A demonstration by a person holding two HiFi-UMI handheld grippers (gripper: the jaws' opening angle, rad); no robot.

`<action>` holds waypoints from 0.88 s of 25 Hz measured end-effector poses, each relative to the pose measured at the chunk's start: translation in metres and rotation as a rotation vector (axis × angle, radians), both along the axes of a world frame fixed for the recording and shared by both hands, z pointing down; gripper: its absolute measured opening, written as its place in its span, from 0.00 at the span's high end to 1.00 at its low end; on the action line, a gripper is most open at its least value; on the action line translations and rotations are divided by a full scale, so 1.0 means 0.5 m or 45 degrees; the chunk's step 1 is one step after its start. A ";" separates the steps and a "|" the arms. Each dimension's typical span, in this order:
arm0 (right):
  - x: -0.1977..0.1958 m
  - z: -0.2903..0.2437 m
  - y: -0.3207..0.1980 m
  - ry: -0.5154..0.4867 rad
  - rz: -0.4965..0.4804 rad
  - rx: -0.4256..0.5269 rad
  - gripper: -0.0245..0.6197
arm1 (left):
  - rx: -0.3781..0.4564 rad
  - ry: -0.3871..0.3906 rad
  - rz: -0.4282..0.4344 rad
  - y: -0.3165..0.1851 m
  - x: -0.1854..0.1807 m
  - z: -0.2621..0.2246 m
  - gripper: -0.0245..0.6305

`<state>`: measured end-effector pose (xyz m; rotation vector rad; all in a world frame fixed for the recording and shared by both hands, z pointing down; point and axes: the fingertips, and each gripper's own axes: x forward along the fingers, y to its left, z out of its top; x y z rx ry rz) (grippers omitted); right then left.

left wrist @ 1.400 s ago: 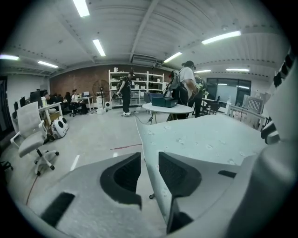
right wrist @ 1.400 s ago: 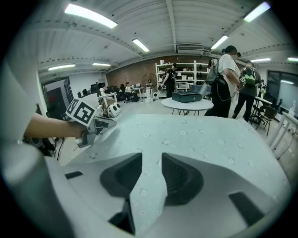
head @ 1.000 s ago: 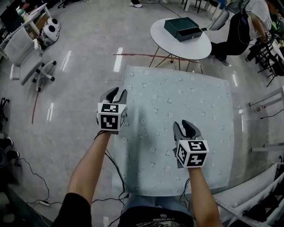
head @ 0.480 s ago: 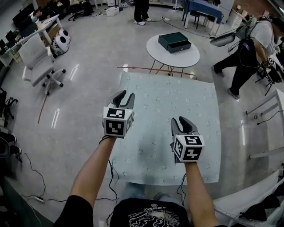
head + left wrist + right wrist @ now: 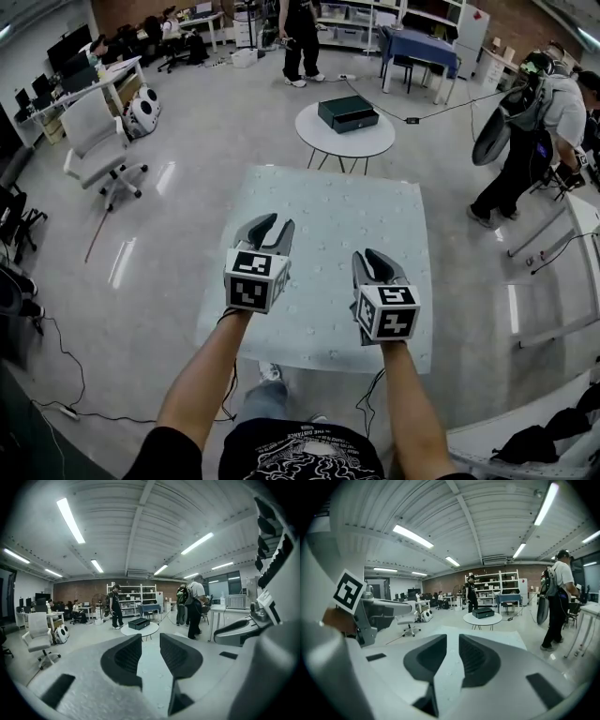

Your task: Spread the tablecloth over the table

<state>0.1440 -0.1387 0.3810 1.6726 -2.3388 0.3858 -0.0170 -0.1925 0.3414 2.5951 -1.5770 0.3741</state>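
Observation:
The pale blue patterned tablecloth (image 5: 330, 225) lies flat over the square table, its edges hanging over the sides. Both grippers hover above its near half, apart from it. My left gripper (image 5: 272, 225) is on the left, its jaws a narrow gap apart with nothing between them (image 5: 151, 641). My right gripper (image 5: 368, 259) hangs beside it on the right; its jaws are closing, a small gap remains and nothing is between them (image 5: 450, 641). The cloth (image 5: 492, 638) shows below and beyond the jaws in both gripper views.
Beyond the covered table stands a round white table (image 5: 323, 139) bearing a dark box (image 5: 348, 112). A white office chair (image 5: 97, 142) is at the left. A person with a backpack (image 5: 530, 131) stands at the right, another person (image 5: 300, 28) at the back. Cables lie on the floor at the lower left.
Both grippers have risen off the cloth and drawn toward the near edge. The right jaws have narrowed. The head view has tilted up and shows more of the room.

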 end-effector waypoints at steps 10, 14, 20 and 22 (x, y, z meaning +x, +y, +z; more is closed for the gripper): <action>0.083 -0.068 0.180 0.001 -0.038 0.061 0.94 | 0.012 -0.021 0.037 0.243 0.107 -0.032 0.82; 0.093 -0.094 0.241 -0.002 -0.044 0.060 0.95 | -0.018 -0.001 0.083 0.311 0.117 -0.049 0.84; 0.085 -0.137 0.304 -0.013 -0.073 0.069 0.95 | -0.030 0.037 0.134 0.379 0.097 -0.086 0.90; 0.077 -0.145 0.315 -0.001 -0.079 0.077 0.95 | -0.015 0.014 0.135 0.385 0.087 -0.090 0.93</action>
